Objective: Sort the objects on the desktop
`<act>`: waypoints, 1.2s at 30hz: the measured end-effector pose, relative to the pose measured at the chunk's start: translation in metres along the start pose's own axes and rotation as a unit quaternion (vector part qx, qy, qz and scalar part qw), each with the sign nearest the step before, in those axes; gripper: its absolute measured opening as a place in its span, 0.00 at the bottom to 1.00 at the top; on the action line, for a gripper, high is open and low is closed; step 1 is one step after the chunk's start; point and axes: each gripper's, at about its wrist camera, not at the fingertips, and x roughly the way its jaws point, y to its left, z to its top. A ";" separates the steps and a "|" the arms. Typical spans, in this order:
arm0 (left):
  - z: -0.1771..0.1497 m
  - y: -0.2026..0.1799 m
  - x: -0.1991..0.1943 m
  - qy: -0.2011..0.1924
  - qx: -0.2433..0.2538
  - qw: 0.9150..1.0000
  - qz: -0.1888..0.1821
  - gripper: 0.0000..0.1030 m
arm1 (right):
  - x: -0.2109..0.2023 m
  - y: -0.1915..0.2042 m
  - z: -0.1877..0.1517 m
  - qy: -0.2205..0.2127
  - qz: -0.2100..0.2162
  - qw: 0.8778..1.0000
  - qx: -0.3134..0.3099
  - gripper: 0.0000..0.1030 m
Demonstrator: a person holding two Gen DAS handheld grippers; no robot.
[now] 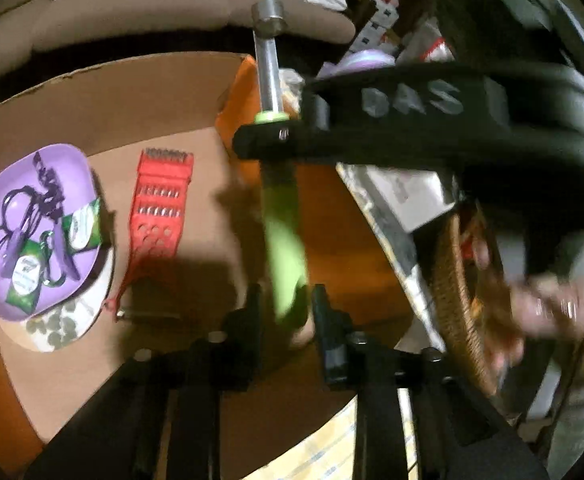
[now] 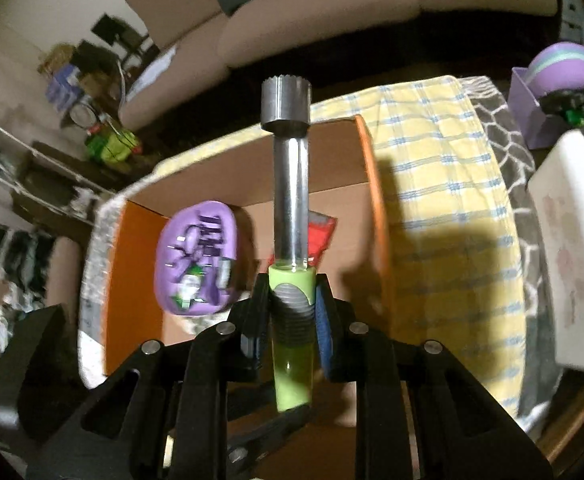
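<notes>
We see an apple corer as the thing in play: a polished steel tube topped by a wider steel ring with a toothed edge, set into a lime-green handle with a grey ribbed thumb pad and black ribbing below it. In the right wrist view the right gripper has its jaws clamped on that ribbed part of the handle, and the corer stands nearly upright, its toothed ring pointing to 12 o'clock. The green butt of the handle runs down past the fingers toward 6 o'clock.

In the left wrist view the same corer runs from 12 to 6 o'clock. The right gripper's black arm crosses it from 3 o'clock, just below the tube's green collar. The left gripper has its fingers on either side of the handle's green butt. The frame is blurred there, so we cannot tell whether those jaws press on it or stand just off it.

Below lies a brown cardboard sheet with orange edges. At 9 o'clock on it sits a purple dish holding hair ties and green sachets, and just beside that, toward the centre, a red grater lies flat. A yellow checked cloth spreads at 3 o'clock in the right wrist view.
</notes>
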 end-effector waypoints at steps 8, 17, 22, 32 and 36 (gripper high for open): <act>-0.018 0.017 -0.030 -0.018 -0.001 0.999 0.045 0.34 | 0.031 0.024 -0.004 0.053 -0.080 0.993 -0.065 0.20; -0.020 0.045 -0.058 -0.036 -0.032 0.996 0.069 0.38 | 0.038 0.042 -0.009 0.080 -0.188 0.975 -0.092 0.31; -0.026 0.053 -0.065 -0.041 -0.037 0.996 0.067 0.41 | 0.015 0.047 -0.009 0.055 -0.169 0.980 -0.093 0.35; -0.054 0.029 -0.088 -0.058 -0.019 0.996 0.068 0.79 | -0.063 0.031 -0.055 0.009 -0.047 0.995 -0.084 0.44; -0.083 0.010 -0.115 -0.068 0.005 0.995 0.076 0.85 | -0.097 0.022 -0.099 -0.001 -0.001 0.995 -0.095 0.51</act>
